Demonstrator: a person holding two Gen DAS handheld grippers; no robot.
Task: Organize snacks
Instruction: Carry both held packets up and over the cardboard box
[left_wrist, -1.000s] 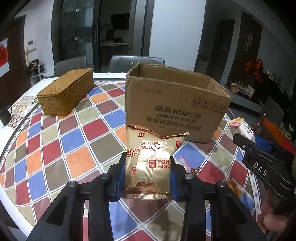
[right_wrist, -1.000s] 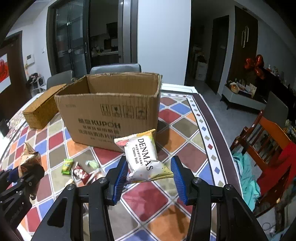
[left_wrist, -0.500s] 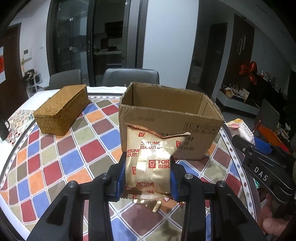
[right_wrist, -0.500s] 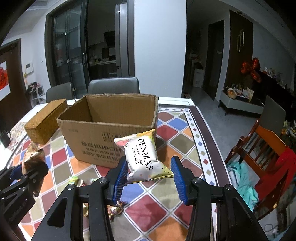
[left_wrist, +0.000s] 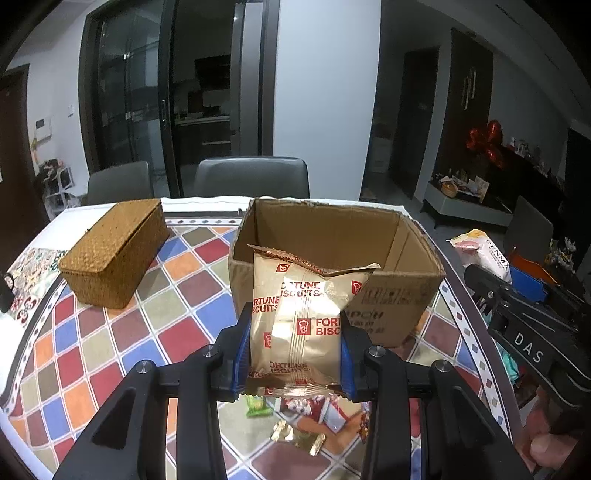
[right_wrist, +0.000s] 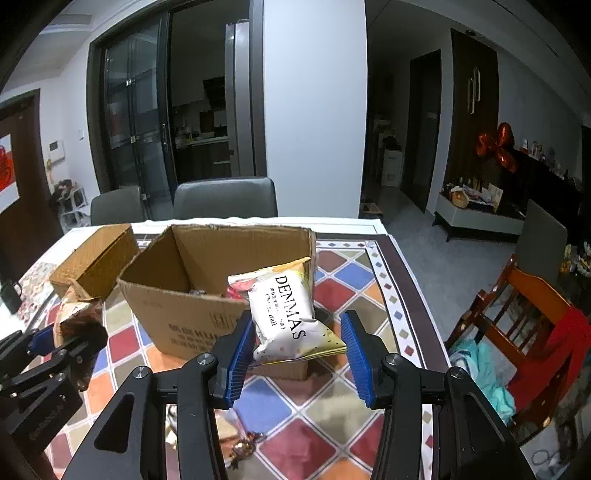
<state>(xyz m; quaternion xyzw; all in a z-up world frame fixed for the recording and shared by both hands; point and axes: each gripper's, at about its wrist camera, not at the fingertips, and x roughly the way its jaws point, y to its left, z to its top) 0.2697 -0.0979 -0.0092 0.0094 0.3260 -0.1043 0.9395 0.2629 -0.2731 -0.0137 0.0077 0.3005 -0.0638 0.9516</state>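
My left gripper (left_wrist: 295, 354) is shut on a gold Fortune Biscuits packet (left_wrist: 301, 314) and holds it upright above the table, just in front of the open cardboard box (left_wrist: 402, 291). My right gripper (right_wrist: 297, 354) is shut on a white Denmas cheese ball packet (right_wrist: 290, 317), raised near the box's (right_wrist: 173, 306) right front corner. The right gripper also shows at the right edge of the left wrist view (left_wrist: 524, 332). The left gripper shows at the left of the right wrist view (right_wrist: 55, 354). Several small snack packets (left_wrist: 314, 417) lie on the table below the left gripper.
A woven lidded basket (left_wrist: 114, 251) stands at the table's far left. The round table has a checkered cloth (left_wrist: 110, 332). Grey chairs (left_wrist: 251, 177) stand behind it. A wooden chair with red cloth (right_wrist: 532, 332) stands to the right.
Both grippers have risen with their packets. The inside of the box and the loose snacks on the table have come into view.
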